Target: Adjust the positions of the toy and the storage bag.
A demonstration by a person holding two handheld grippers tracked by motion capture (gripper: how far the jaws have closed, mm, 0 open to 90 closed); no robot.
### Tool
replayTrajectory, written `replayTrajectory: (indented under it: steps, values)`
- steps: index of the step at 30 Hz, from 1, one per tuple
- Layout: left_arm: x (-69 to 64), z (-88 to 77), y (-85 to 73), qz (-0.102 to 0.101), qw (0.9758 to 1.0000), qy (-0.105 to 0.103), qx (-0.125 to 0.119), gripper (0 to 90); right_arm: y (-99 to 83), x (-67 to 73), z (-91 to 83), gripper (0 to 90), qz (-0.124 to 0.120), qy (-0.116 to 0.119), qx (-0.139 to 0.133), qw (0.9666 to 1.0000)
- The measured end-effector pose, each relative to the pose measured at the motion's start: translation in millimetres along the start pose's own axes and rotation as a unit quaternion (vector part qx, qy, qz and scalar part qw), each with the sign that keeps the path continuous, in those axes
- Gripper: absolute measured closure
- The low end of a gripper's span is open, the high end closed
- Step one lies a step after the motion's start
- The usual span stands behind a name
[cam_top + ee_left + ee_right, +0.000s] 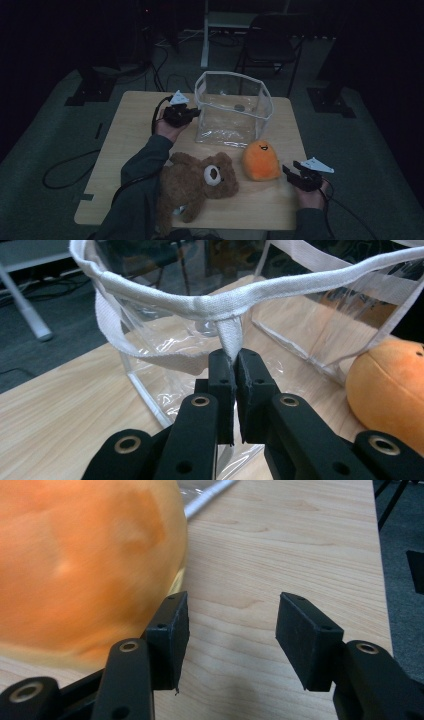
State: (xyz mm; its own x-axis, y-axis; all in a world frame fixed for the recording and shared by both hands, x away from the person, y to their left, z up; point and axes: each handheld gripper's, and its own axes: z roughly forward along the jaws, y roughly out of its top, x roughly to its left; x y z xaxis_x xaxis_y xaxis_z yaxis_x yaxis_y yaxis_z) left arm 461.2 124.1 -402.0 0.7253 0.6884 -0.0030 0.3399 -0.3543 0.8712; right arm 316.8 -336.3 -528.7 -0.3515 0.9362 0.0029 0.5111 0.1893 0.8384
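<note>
Dark room, wood table (130, 150). Left gripper (234, 365) pinches clear bag (232, 107) rim; thin cloth may slip out. Right gripper (230, 630) gaping, empty, beside bag's orange plush (260, 160); could bump it away.

Orange plush (85, 560) is blurred and cut off by the top and left edges in my right gripper view. In the left gripper view it runs off the right edge. From high up, my sleeve hides part of the bear (192, 187), and the small round thing (239, 107) in the bag (262, 95) is too small to tell.
</note>
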Motion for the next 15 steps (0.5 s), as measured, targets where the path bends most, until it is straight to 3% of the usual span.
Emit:
replayTrajectory:
  steps: [7, 15]
  values:
    - [4.4, -29.5, -14.5, -0.003, 0.9998, 0.018, -0.003, 85.9, 2.1, 3.1, 5.7, 46.8, -0.009, 0.000, 0.012, 0.9999]
    - [1.8, -47.3, -30.0, -0.005, 0.9999, 0.009, -0.007, 85.9, -0.1, 0.9, 13.2, 46.7, -0.012, -0.006, 0.027, 0.9996]
